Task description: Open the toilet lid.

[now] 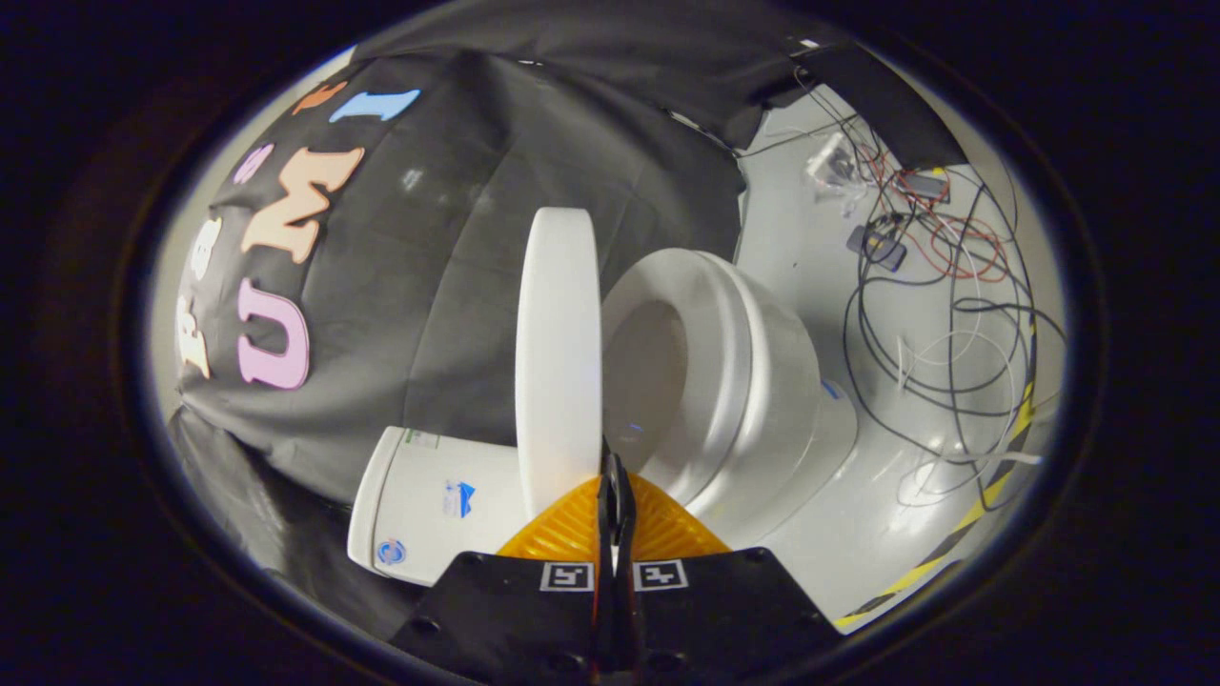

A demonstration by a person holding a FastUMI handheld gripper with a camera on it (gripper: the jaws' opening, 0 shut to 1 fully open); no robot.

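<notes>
The view is rolled onto its side, so the toilet is appearing tipped over; the toilet lid (558, 353) is standing raised, edge-on to the camera, well clear of the toilet seat (710, 314) and leaning back toward the toilet tank (429, 505), which is lying just beside the fingers, next to the lid's hinge end. The lid is sitting this way, I judge, because it is at or near the end of its swing; the seat and the bowl opening are showing fully uncovered, so the task is looking essentially done.

The claw (610, 481) is sitting clenched, its two fingers pressed together with no gap showing between them; their tips are lying right at the lid's near edge, just beside it; whether they are pinching a thin part of that edge or merely touching it I cannot tell, since the contact is hidden at the tips. The closed fingers are suggesting a push or nudge rather than a grasp.

The hand-held claw is rolled roughly a quarter turn and is pointing along the lid's edge toward the booth wall; beyond the bowl, loose cables (953, 324) are sprawling over the pale floor (886, 495), near yellow-and-black hazard tape (991, 486).
</notes>
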